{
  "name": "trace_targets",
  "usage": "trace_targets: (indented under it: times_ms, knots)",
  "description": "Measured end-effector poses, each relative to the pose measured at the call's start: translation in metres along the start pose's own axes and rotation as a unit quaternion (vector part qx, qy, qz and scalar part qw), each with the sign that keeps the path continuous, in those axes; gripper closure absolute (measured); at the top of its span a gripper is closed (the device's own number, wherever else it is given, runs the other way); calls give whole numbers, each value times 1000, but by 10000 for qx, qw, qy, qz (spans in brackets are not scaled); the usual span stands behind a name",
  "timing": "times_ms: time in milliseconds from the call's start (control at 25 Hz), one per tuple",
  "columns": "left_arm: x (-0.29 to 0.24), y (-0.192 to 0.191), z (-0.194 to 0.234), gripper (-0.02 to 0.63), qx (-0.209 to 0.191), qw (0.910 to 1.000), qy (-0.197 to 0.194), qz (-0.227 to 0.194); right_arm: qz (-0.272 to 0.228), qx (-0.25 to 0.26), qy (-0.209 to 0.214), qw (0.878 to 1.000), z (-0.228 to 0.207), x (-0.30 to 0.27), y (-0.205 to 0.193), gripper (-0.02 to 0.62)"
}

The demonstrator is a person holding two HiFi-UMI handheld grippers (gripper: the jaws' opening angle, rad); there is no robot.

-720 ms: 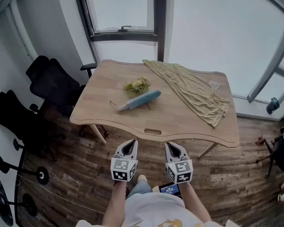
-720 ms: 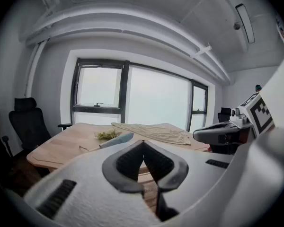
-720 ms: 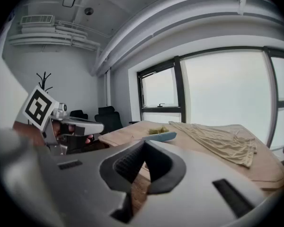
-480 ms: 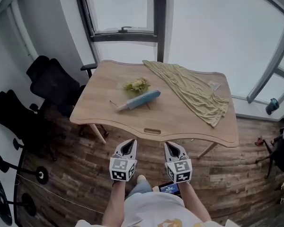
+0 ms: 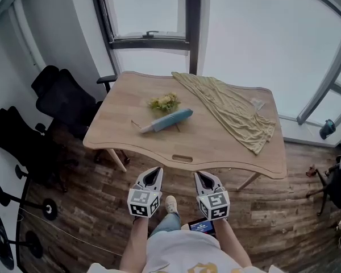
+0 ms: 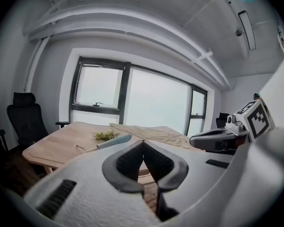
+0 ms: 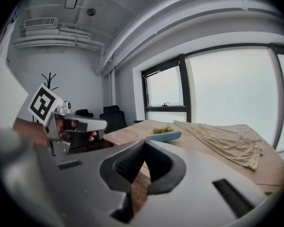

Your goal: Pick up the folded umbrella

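The folded umbrella (image 5: 166,120), light blue with a pale handle end, lies slantwise near the middle of the wooden table (image 5: 216,147). It also shows far off in the left gripper view (image 6: 114,141) and the right gripper view (image 7: 165,136). Both grippers hang side by side over the floor, short of the table's near edge. My left gripper (image 5: 154,174) is shut and empty, its tips meeting (image 6: 143,142). My right gripper (image 5: 204,177) is shut too, tips touching (image 7: 146,143), nothing held.
A small greenish bunch (image 5: 165,102) lies just behind the umbrella. A beige cloth (image 5: 233,110) drapes over the table's right half. Black office chairs (image 5: 62,101) stand left of the table, windows behind. A phone (image 5: 203,227) shows at the person's waist.
Both grippers have drifted slightly toward me and a little left in the head view. Their jaws stay shut, and the umbrella has not moved.
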State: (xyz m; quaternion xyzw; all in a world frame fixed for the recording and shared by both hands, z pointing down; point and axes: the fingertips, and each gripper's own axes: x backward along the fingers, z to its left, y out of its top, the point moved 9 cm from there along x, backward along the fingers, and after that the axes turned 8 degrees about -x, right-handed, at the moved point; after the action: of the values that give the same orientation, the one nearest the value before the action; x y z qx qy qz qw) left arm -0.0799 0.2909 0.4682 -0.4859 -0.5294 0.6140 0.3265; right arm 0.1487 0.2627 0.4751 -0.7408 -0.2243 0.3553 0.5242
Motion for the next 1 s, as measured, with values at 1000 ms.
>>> trace_targets:
  times_ms: [1000]
  knots:
    - [-228, 19, 149, 586, -15, 9978, -481, 446, 408, -338, -543, 9971, -106, -220, 68, 584]
